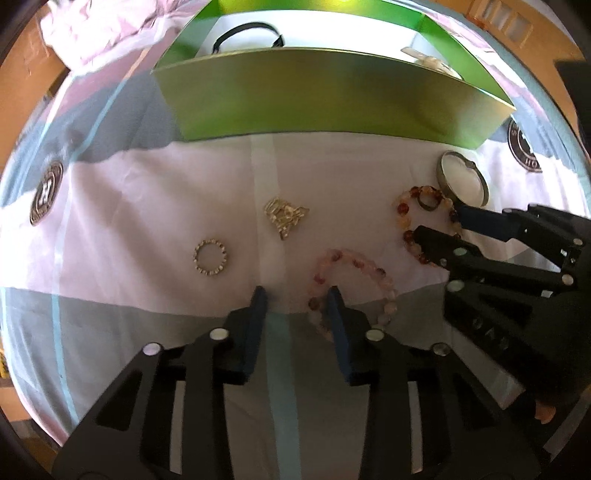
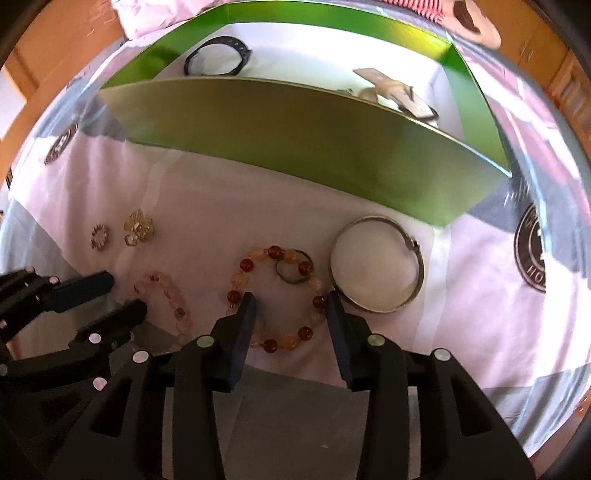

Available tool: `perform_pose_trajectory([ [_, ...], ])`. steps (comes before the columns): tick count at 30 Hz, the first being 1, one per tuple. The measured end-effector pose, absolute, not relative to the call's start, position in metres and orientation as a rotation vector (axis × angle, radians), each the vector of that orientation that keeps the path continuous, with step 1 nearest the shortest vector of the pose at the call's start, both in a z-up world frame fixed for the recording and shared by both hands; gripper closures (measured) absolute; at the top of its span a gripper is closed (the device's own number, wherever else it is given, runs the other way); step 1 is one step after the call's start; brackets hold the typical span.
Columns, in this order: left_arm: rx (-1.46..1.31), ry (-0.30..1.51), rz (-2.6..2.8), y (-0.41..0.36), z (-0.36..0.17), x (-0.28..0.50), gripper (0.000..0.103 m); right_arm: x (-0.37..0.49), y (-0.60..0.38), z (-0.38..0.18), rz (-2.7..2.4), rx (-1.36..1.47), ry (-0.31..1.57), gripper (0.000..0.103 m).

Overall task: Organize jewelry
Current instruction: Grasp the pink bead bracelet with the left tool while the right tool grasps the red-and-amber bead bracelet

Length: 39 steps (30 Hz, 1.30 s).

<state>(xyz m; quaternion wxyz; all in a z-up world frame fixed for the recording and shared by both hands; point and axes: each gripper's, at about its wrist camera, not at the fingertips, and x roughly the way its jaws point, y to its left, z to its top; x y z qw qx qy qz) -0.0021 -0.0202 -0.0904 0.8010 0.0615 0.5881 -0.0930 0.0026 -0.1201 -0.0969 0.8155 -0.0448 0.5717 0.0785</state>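
A pink bead bracelet (image 1: 354, 275) (image 2: 168, 295) lies on the cloth. My left gripper (image 1: 297, 295) (image 2: 125, 293) is open, its right finger resting at the bracelet's left side. An amber and red bead bracelet (image 2: 280, 299) (image 1: 424, 221) lies to the right, with a small dark ring (image 2: 293, 271) on its far edge. My right gripper (image 2: 290, 306) (image 1: 437, 221) is open, its fingers straddling that bracelet. A silver bangle (image 2: 378, 264) (image 1: 463, 179), a gold brooch (image 1: 286, 216) (image 2: 138, 225) and a crystal ring (image 1: 211, 256) (image 2: 99, 236) lie nearby.
A green box (image 1: 332, 99) (image 2: 295, 140) stands open behind the jewelry; it holds a black watch (image 2: 218, 55) (image 1: 247, 35) and a beige watch (image 2: 397, 92). The cloth (image 1: 147, 206) is white and grey with round logos.
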Motion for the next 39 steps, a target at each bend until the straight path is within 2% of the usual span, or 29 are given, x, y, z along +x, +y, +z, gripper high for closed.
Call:
perform_pose_trajectory([
  [3,0.164,1.242,-0.208,-0.029,-0.091,-0.006,0.086,0.000,-0.116,-0.096,0.178,-0.110,1.210,0.067],
  [8,0.193,1.229,-0.208,-0.044,-0.091,-0.009,0.092,-0.003,-0.115,-0.094,0.214,-0.086,1.218,0.091],
  [10,0.177,1.231,-0.209,-0.045,-0.089,-0.009,0.095,-0.003,-0.116,-0.093,0.229,-0.076,1.221,0.095],
  [24,0.146,1.169,-0.183,-0.034,-0.059,-0.020,0.095,0.001,-0.124,-0.082,0.239,-0.024,1.197,0.095],
  [31,0.136,1.187,-0.159,-0.022,-0.072,-0.013,0.095,0.004,-0.128,-0.088,0.241,-0.013,1.221,0.095],
  [39,0.065,1.091,-0.165,-0.004,-0.033,-0.016,0.095,-0.007,-0.131,-0.054,0.207,0.036,1.074,0.095],
])
